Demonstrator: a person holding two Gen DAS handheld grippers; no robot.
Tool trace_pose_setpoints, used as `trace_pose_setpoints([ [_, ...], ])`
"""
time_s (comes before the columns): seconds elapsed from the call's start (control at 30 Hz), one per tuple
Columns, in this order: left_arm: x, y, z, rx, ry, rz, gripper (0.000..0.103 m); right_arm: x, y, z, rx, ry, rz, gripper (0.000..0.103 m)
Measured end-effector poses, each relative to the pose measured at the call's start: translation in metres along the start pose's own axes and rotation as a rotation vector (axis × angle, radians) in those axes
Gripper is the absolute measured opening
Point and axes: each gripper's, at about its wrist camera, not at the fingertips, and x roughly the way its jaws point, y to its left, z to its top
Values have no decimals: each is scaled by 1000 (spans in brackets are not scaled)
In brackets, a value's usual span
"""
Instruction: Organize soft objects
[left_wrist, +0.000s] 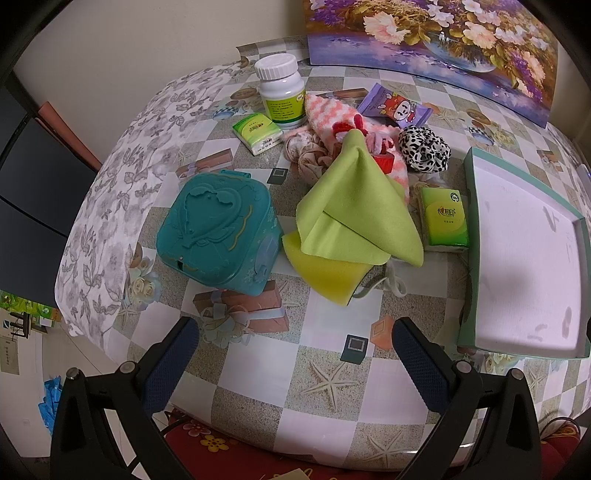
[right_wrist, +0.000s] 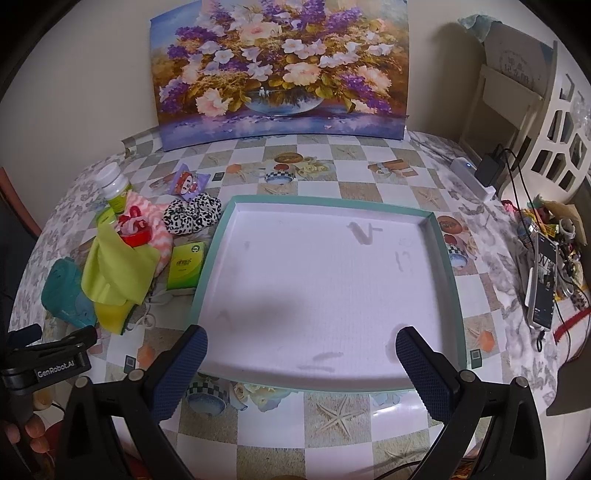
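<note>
left claw (left_wrist: 295, 354) hangs spread and empty, with my green cloth (left_wrist: 354, 206) straight ahead, far of it, long edge running near-right. right claw (right_wrist: 301, 363), also spread, hovers over the empty tray (right_wrist: 441, 236), so left is nearer.

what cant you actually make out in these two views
- Yellow sponge, left wrist view: mostly covered by the green cloth.
- White cord, left wrist view: where it runs under the sponge.
- Bottle, right wrist view: label too small to read.
- Phone, right wrist view: screen too distorted to read.
</note>
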Motion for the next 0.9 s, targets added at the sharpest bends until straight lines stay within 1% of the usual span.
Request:
trace_pose_setpoints([
  [0.73,-1,2,0,1,-1,-1,103,-1,2,-1,-8,-3,1,103],
  [0.9,-1,3,1,-7,-4,2,103,3,3,-1,-10,8,1,103],
])
